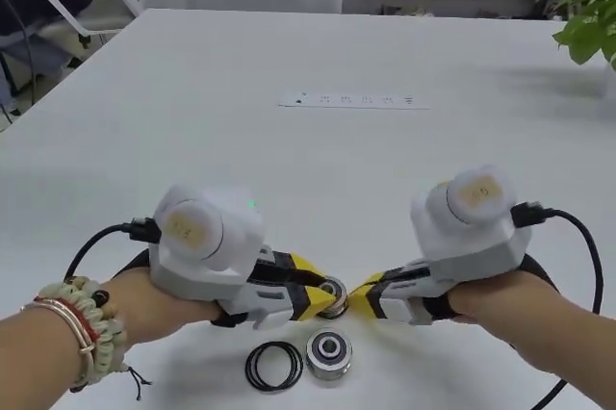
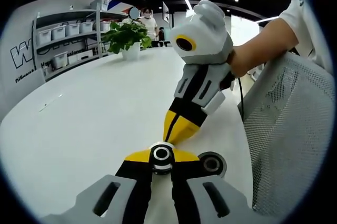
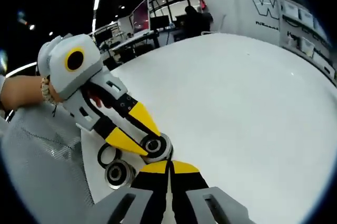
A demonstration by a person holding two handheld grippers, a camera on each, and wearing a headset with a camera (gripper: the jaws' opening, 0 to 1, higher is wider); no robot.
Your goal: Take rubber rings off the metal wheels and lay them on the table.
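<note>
**Wheel pinched in the left claw, right tips closed at its rim**

The left gripper [image 1: 323,296] pinches a small metal wheel [image 1: 333,296] between its black, yellow-tipped jaws, low over the near part of the table [image 1: 289,169]. The wheel is short, round and silvery, with a dark band around a bright hub. In the left gripper view the metal wheel [image 2: 161,155] sits between the two yellow tips with its flat face towards the camera.

The right gripper [image 1: 359,294] comes in from the right with its jaws pressed together. Its pointed yellow tips touch the wheel's right rim. Whether they nip a ring there cannot be told.

Just nearer than the held wheel, a second wheel [image 1: 328,354] lies flat on the table. It is shiny steel with ringed grooves and a dark centre. Just beside it on the left lie the rubber rings [image 1: 273,367], thin black loops that overlap one another and lie flat on the surface.

The table top is smooth, matt white. Both gripper bodies are rounded shells of pale grey plastic, each trailing a black cable. A flat white power strip [image 1: 353,99] lies far off at the middle of the table. Beaded bracelets [image 1: 82,323] circle the person's left wrist.
</note>
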